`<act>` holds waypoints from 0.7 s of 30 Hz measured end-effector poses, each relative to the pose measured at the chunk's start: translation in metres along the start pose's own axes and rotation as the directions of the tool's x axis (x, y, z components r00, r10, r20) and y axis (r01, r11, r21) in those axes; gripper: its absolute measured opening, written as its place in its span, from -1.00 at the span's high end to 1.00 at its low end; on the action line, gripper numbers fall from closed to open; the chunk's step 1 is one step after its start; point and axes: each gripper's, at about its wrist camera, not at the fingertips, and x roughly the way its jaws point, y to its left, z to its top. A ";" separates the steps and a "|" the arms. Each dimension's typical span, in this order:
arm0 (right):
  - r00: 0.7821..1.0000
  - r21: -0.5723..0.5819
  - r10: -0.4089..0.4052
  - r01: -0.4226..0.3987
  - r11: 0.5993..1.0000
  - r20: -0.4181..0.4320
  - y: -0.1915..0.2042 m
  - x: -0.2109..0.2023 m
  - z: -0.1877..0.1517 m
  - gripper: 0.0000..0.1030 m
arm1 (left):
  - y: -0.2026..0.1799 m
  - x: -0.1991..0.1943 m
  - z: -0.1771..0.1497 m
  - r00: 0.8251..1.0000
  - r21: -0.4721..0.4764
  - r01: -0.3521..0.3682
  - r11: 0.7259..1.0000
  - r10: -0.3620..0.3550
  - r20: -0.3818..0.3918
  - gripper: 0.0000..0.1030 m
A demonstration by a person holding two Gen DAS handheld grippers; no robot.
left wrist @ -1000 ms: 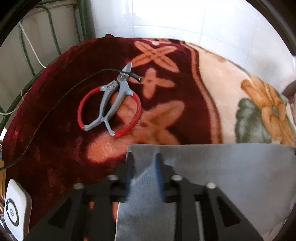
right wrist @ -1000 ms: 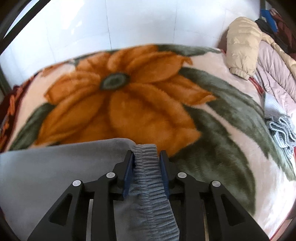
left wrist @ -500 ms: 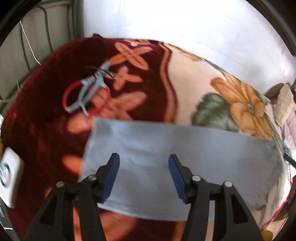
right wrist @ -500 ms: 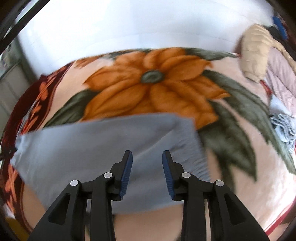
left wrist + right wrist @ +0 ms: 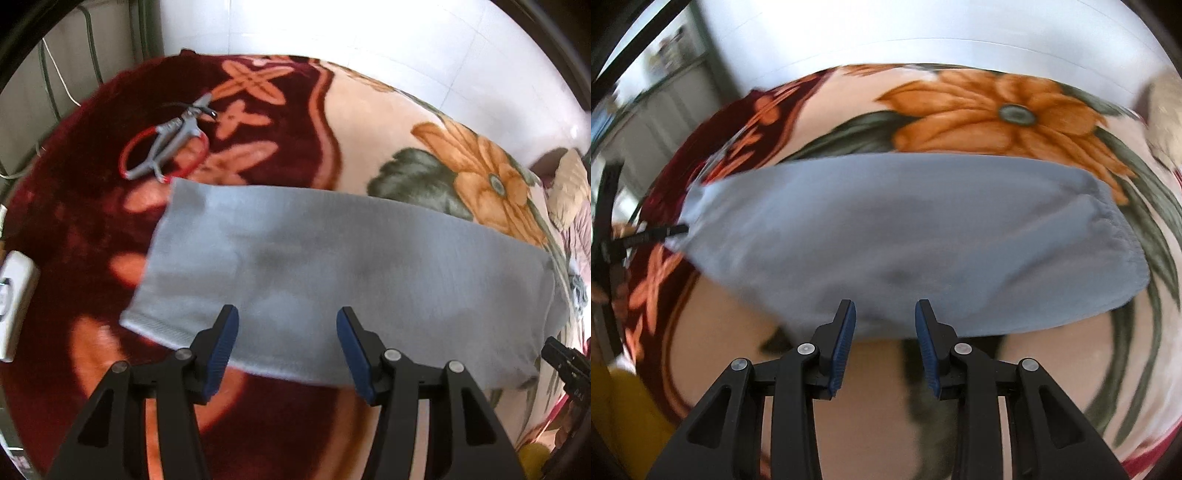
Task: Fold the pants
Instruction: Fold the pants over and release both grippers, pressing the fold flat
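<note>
The grey pants [image 5: 332,273] lie flat as a long folded strip across the flowered blanket [image 5: 369,122]. In the right wrist view the pants [image 5: 905,236] show their gathered elastic waistband [image 5: 1119,240] at the right end. My left gripper [image 5: 286,332] is open and empty, held above the strip's near edge toward the hem end. My right gripper [image 5: 885,325] is open and empty, above the near edge at the middle. The tip of the right gripper shows at the far right of the left wrist view [image 5: 565,365].
Red-handled scissors [image 5: 166,151] lie on the dark red part of the blanket beyond the hem end. A white device [image 5: 14,295] sits at the left edge. A beige jacket [image 5: 569,184] lies at the far right. A white tiled wall [image 5: 332,26] stands behind the bed.
Both grippers let go of the pants, opened and pulled back and up. The pants now lie flat on the blanket, and the views take in the whole strip.
</note>
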 end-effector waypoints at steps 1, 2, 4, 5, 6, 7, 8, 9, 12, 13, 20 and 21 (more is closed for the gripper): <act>1.000 -0.038 -0.003 0.002 0.999 -0.004 0.009 0.000 -0.001 0.32 | 0.002 -0.009 -0.003 1.000 0.000 -0.001 1.000 0.001 0.007 -0.15; 1.000 -0.056 -0.007 0.006 0.998 -0.005 0.014 -0.001 -0.002 0.32 | 0.004 -0.014 -0.006 1.000 -0.001 0.001 1.000 -0.001 0.012 -0.16; 1.000 -0.093 -0.012 0.011 0.996 -0.010 0.028 -0.002 -0.005 0.32 | 0.006 -0.025 -0.014 1.000 0.002 0.001 1.000 -0.002 0.024 -0.18; 1.000 -0.099 -0.011 0.010 0.995 -0.012 0.032 -0.001 -0.005 0.32 | 0.007 -0.029 -0.017 1.000 0.007 -0.002 1.000 0.002 0.023 -0.19; 1.000 -0.103 -0.004 0.002 0.995 -0.017 0.036 -0.001 -0.006 0.31 | 0.007 -0.031 -0.022 1.000 0.014 -0.006 1.000 0.006 0.019 -0.19; 1.000 -0.106 0.002 -0.005 0.994 -0.023 0.038 0.000 -0.007 0.31 | 0.005 -0.033 -0.027 1.000 0.023 -0.004 1.000 0.004 0.011 -0.19; 1.000 -0.108 0.012 -0.015 0.994 -0.026 0.042 0.000 -0.008 0.31 | 0.004 -0.033 -0.030 1.000 0.032 0.000 0.999 0.000 0.001 -0.19; 1.000 -0.111 0.015 -0.018 0.994 -0.026 0.045 -0.001 -0.009 0.30 | 0.003 -0.033 -0.033 1.000 0.041 0.003 0.999 -0.003 -0.007 -0.19; 0.999 -0.135 0.006 -0.012 0.991 -0.046 0.052 0.005 -0.012 0.29 | -0.005 -0.028 -0.043 0.999 0.068 0.015 0.998 -0.013 -0.039 -0.19; 0.999 -0.141 0.001 -0.009 0.990 -0.055 0.053 0.007 -0.013 0.29 | -0.010 -0.023 -0.047 0.998 0.086 0.018 0.996 -0.013 -0.060 -0.19; 0.996 -0.182 -0.051 0.038 0.983 -0.069 0.055 0.018 -0.006 0.29 | -0.044 -0.004 -0.053 0.994 0.179 0.071 0.981 -0.054 -0.097 -0.19; 0.997 -0.174 -0.044 0.032 0.984 -0.064 0.054 0.017 -0.005 0.29 | -0.048 -0.002 -0.052 0.994 0.179 0.075 0.981 -0.059 -0.095 -0.19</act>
